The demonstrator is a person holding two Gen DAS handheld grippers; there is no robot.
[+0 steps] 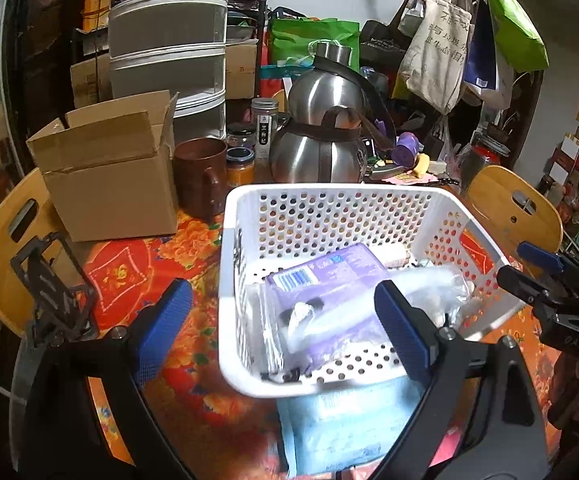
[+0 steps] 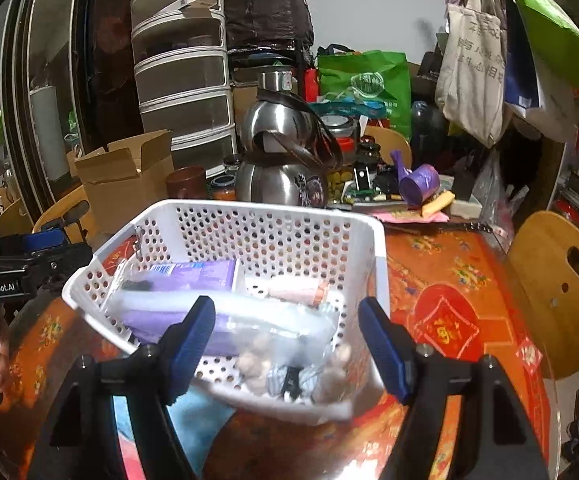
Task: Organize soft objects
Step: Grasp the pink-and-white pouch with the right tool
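A white perforated basket [image 1: 245, 376] stands on the red floral tablecloth; it also shows in the right wrist view [image 2: 377, 240]. Inside lie a purple soft pack [image 1: 329, 272], clear plastic bags [image 1: 429, 280] and a pink roll [image 2: 297, 294]. A clear bag with small beige plush pieces [image 2: 257, 360] lies at the basket's near side. A light blue cloth pack [image 1: 341, 428] lies on the table in front of the basket. My left gripper [image 1: 285, 328] is open and empty, straddling the basket's near left corner. My right gripper [image 2: 289, 344] is open and empty over the basket's near edge.
A cardboard box [image 1: 105, 168], brown mug [image 1: 201, 176], jars [image 1: 241, 164] and a steel kettle [image 1: 321, 136] stand behind the basket. Wooden chair backs flank the table on the left [image 1: 5, 248] and right [image 2: 561, 292]. Bags [image 1: 437, 52] hang at back right.
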